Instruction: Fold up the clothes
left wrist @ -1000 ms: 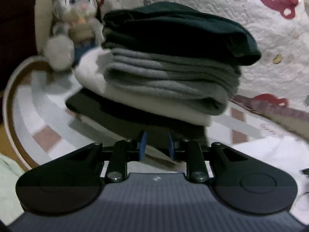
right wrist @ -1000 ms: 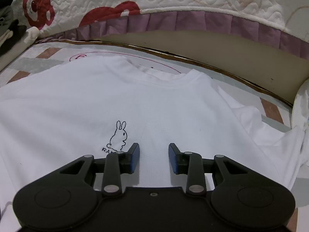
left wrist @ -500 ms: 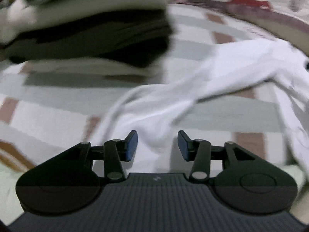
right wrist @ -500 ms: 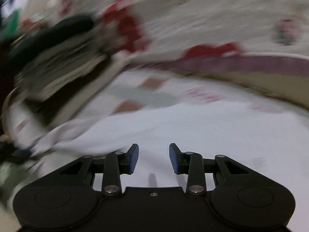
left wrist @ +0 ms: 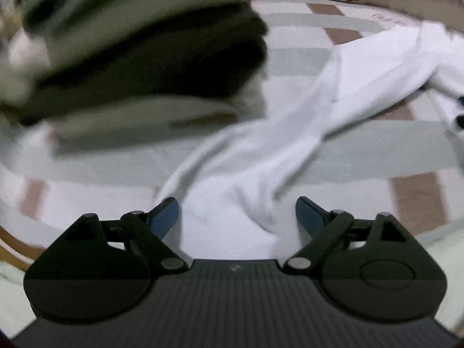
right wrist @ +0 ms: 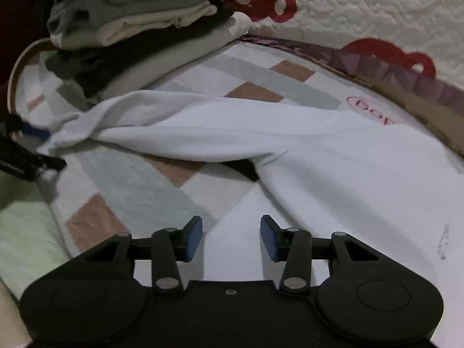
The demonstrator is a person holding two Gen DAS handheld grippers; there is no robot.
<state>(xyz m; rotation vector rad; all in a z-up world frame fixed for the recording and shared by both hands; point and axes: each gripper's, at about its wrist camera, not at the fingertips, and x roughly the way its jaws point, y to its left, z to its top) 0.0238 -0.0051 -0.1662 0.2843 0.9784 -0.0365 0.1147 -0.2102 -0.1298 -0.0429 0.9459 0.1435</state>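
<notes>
With the left gripper opening astride the white cotton shirt's long sleeve and the right gripper opening, empty, over its near hem, each should bite one clean edge before folding.

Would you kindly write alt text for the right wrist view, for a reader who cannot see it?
A white shirt lies on a checked mat, one sleeve stretched left toward a stack of folded clothes. The right hand-held gripper, jaws opening, hovers over the shirt's lower edge, gripping nothing.

White shirt on a pink-and-grey checked mat; blue-padded gripper.
</notes>
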